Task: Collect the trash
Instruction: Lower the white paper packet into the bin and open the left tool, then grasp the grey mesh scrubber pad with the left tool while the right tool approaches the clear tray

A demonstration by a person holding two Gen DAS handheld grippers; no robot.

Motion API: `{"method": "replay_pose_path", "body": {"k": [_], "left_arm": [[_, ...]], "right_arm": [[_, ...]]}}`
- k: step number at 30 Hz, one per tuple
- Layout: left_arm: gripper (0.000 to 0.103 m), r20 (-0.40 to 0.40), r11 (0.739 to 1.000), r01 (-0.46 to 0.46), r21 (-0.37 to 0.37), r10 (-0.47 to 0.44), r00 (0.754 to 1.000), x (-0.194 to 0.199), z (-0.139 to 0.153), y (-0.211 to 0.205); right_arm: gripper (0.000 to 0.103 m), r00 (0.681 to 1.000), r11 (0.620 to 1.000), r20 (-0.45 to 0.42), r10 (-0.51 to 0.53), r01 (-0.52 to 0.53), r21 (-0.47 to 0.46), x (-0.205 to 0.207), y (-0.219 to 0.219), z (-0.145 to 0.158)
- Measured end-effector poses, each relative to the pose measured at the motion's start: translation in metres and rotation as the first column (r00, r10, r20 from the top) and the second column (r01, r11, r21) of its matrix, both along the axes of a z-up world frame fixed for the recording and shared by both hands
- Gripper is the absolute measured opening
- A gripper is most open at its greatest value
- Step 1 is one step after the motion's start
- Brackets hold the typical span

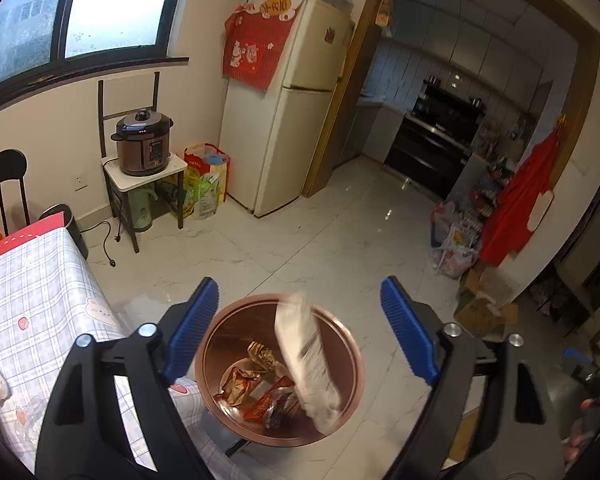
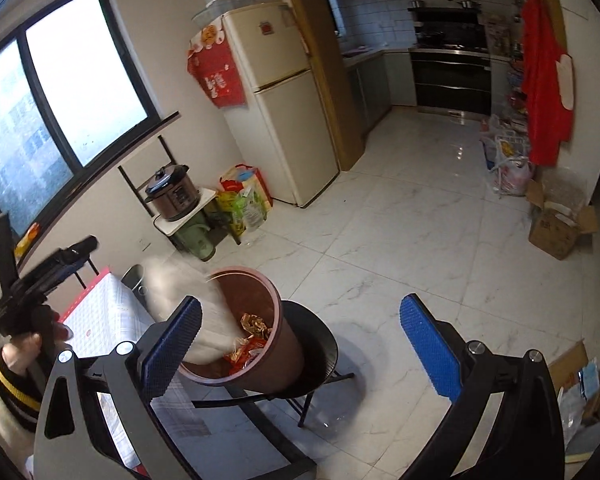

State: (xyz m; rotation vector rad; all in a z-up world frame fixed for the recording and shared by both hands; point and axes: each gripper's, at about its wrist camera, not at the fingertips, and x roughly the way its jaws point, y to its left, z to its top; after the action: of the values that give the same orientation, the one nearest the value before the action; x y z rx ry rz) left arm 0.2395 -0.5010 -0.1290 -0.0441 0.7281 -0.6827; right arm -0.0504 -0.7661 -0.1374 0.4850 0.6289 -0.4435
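A copper-brown trash bin (image 1: 342, 354) stands on a black chair seat (image 2: 320, 344); it also shows in the right wrist view (image 2: 278, 344). Red and gold wrappers (image 1: 260, 388) lie at its bottom. A white wrapper (image 1: 308, 364), blurred, hangs in the bin's mouth below my left gripper (image 1: 300, 332), which is open and empty right above the bin. The same wrapper (image 2: 180, 284) shows blurred at the bin's rim in the right wrist view. My right gripper (image 2: 300, 344) is open and empty, above and right of the bin.
A table with a checked cloth (image 1: 40, 304) stands left of the bin. A fridge (image 1: 284, 120), a pressure cooker (image 1: 144, 144) on a small stand and bags (image 1: 206, 180) line the far wall. Cardboard boxes (image 2: 556, 228) and bags sit at the right wall.
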Motion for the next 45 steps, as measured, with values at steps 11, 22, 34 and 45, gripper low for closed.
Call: {"method": "replay_pose_path", "body": {"k": [11,22,34,45], "left_arm": [[0.097,0.049,0.973,-0.232,0.001,0.232,0.971,-0.005,0.030,0.132],[0.097,0.095,0.805,-0.593,-0.001,0.591,0.801,-0.071,0.056,0.347],[0.097,0.066,0.518,-0.855,0.031,0.852,0.519,-0.218,0.032,0.545],[0.097,-0.037,0.480,-0.876,0.040,0.877,0.479,-0.260,-0.020,0.637]], "right_arm": [[0.098,0.993,0.993,0.034,0.114,-0.114,-0.004,0.040,0.024,0.009],[0.098,0.904,0.906,0.063,0.423,-0.421,-0.036,0.130,0.132,0.024],[0.098,0.736,0.736,0.015,0.677,-0.676,-0.035,0.184,0.308,0.024],[0.098,0.625,0.618,-0.113,0.773,-0.781,-0.088,0.190,0.455,0.009]]}}
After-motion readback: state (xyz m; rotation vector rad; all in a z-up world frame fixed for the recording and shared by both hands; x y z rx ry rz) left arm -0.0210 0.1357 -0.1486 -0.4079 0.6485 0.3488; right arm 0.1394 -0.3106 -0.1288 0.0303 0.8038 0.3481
